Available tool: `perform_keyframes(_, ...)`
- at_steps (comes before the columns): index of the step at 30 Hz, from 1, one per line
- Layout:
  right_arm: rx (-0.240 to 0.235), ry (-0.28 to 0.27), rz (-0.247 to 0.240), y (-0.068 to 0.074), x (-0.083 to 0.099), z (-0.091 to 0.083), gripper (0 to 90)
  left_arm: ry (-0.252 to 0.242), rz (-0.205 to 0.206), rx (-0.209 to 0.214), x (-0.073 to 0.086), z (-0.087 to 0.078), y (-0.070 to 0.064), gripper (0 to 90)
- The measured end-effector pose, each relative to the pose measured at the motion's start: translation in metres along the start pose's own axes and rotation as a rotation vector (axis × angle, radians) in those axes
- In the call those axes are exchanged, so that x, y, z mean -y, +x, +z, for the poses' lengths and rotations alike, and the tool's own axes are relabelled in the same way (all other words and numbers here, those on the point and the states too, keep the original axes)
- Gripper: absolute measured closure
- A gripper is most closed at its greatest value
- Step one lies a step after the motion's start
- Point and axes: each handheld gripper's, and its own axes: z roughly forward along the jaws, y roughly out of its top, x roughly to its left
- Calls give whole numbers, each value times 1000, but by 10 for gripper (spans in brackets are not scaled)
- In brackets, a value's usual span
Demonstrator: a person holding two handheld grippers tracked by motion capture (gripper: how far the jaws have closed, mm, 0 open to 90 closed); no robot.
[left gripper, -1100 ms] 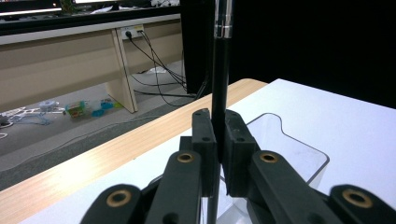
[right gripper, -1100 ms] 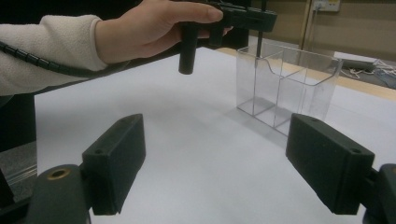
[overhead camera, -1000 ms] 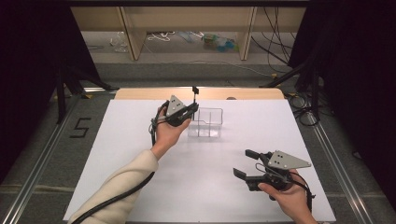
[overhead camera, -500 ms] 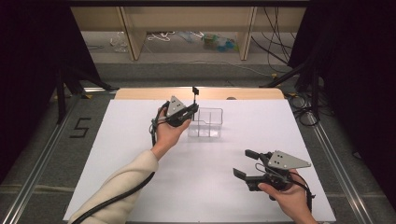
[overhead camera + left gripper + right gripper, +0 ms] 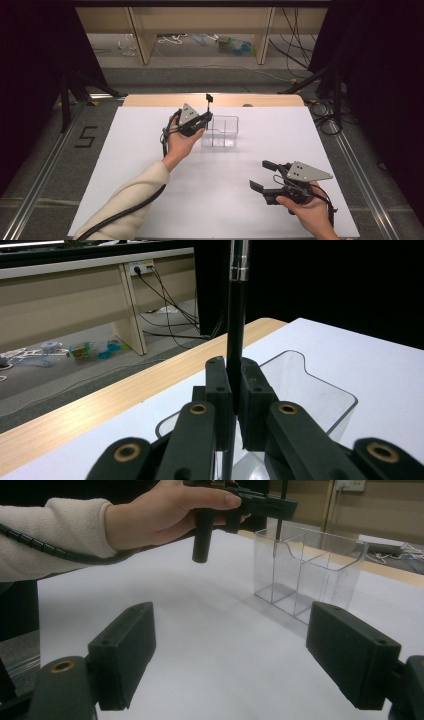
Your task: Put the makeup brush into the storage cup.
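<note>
Standing upright, a slim black pen (image 5: 236, 315) is clamped in the left gripper (image 5: 233, 390); right gripper (image 5: 250, 655) gapes.

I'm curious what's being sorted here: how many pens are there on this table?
1. A single black pen stands upright, clamped in the left gripper, over the near-left corner of the clear plastic holder. The holder's compartments look empty, though clear walls may hide something small.

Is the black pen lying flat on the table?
No, the left gripper holds the pen upright above the clear box.
</note>
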Motion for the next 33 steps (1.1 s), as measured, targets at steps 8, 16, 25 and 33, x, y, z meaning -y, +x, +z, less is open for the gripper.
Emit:
perform_keyframes(8, 13, -18, 1, 1, 1, 1, 210, 3, 5, 2, 1, 0, 1, 849)
perform_keyframes(16, -1, 2, 1, 0, 0, 0, 210, 8, 14, 5, 2, 1, 1, 849)
perform_keyframes(25, 0, -14, -19, -1, 0, 2, 210, 10, 14, 4, 2, 1, 2, 849)
perform_keyframes(33, -2, -13, -19, -1, 0, 2, 211, 11, 19, 8, 2, 1, 3, 849)
